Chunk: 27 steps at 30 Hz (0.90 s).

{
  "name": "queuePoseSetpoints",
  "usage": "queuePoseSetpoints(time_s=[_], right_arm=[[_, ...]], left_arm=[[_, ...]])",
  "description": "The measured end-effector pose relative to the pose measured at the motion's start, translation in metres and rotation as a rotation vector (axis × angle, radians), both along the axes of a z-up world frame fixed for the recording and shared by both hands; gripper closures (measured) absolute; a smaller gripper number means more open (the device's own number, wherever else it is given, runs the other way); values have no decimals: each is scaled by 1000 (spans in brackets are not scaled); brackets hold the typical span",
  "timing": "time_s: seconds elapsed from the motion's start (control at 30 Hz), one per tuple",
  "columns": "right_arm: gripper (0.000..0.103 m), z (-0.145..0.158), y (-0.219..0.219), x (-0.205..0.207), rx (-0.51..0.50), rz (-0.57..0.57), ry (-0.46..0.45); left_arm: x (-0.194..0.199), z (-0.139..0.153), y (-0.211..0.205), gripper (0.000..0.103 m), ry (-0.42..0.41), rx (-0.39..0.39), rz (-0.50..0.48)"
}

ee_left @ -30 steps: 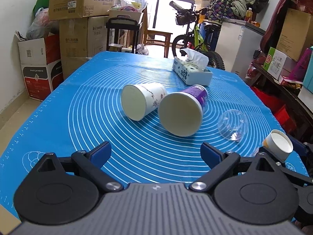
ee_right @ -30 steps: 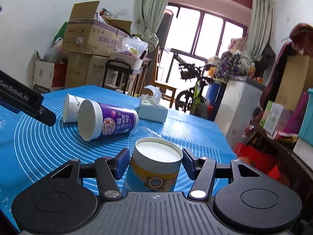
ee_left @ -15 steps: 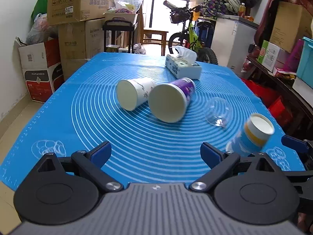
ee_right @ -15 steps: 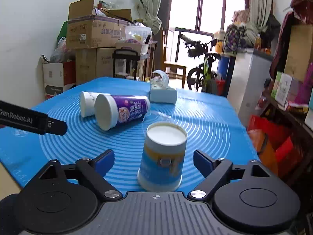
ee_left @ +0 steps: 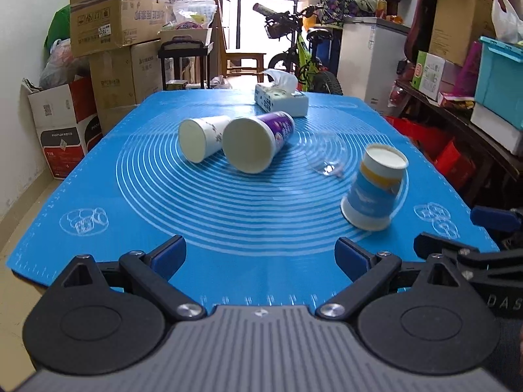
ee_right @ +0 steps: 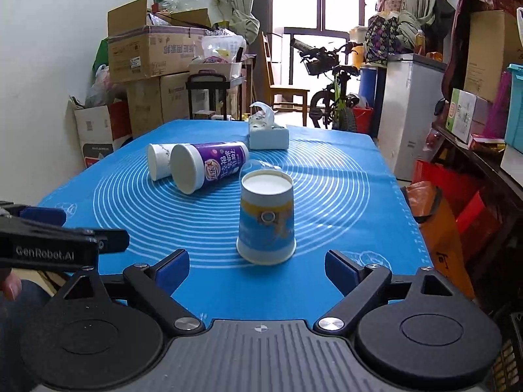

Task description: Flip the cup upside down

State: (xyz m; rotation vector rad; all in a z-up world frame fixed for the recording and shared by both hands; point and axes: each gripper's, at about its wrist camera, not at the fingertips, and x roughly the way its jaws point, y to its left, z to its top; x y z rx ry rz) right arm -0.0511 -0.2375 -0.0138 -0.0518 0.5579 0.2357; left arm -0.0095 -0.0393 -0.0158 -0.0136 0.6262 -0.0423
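Note:
A blue and yellow paper cup stands upside down on the blue mat, its white base up; it also shows in the left wrist view. My right gripper is open and empty, just behind the cup and apart from it. My left gripper is open and empty at the mat's near edge. A purple cup and a white patterned cup lie on their sides mid-mat. A clear plastic cup lies beside them.
A tissue box sits at the far end of the mat. Cardboard boxes stack at the left wall. A bicycle and a white cabinet stand behind. Cluttered shelves line the right side.
My right gripper opened, let go of the blue and yellow cup and drew back from it. My left gripper also drew back toward the near edge of the mat.

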Motion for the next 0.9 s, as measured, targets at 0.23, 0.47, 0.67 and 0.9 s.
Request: queuePoseSetpoints(time_s=[0.23,0.47,0.67,0.9], right_arm=[[12,0,-4,-17,20,3,9],[12,5,-3,-26,18,4,11],[12,8,-3,-29,24,1,0],[12,11,0,-32,9,0,-17]], left_arm=[[-20,-4,-4,6,10,23,-14],[-24,-2,-4,6,6,18,-17],[-25,-2,-4,6,4,18,-27],[-24,-3,-2,6,13,11,-33]])
